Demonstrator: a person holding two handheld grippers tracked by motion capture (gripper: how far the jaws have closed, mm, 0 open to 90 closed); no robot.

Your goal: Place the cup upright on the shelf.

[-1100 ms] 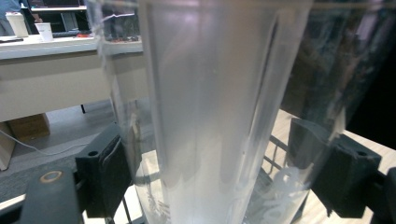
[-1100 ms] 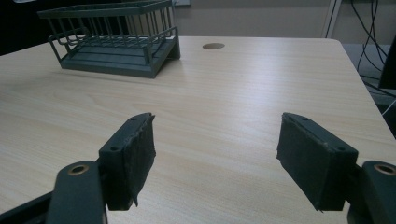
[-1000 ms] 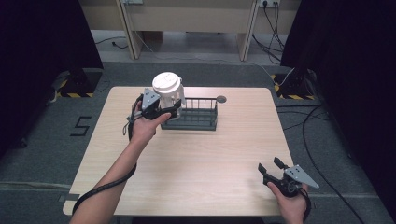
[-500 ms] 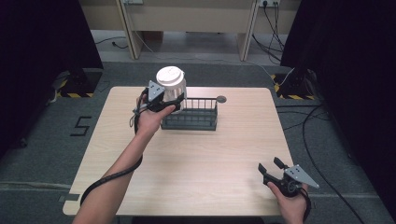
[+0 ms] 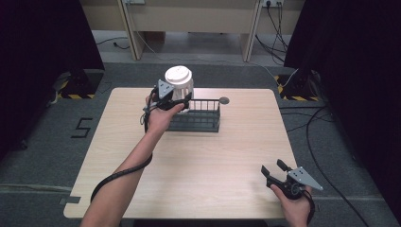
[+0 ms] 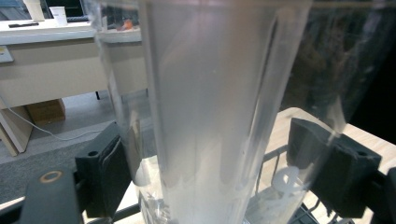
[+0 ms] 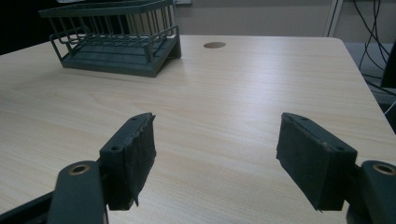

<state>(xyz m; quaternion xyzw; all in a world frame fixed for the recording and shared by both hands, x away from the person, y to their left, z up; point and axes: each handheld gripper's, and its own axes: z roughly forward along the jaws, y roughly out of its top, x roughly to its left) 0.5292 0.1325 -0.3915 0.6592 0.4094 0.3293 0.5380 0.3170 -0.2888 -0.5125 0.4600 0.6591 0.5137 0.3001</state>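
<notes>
A tall clear plastic cup with a white lid hangs in the air over the left end of a dark wire basket. My left gripper is shut on its lower part. In the left gripper view the cup stands upright between the two black jaws, and the pads press its sides. My right gripper rests low at the table's front right corner, open and holding nothing. In the right gripper view its jaws stand wide apart over bare wood, with the basket far off.
The basket sits at the back middle of the light wooden table. A small round cable hole lies just behind the basket's right end. Desks and cables stand on the floor beyond the table's far edge.
My left gripper has lifted the cup higher and carried it a little right, over the basket's left end. The right gripper has stayed put.
</notes>
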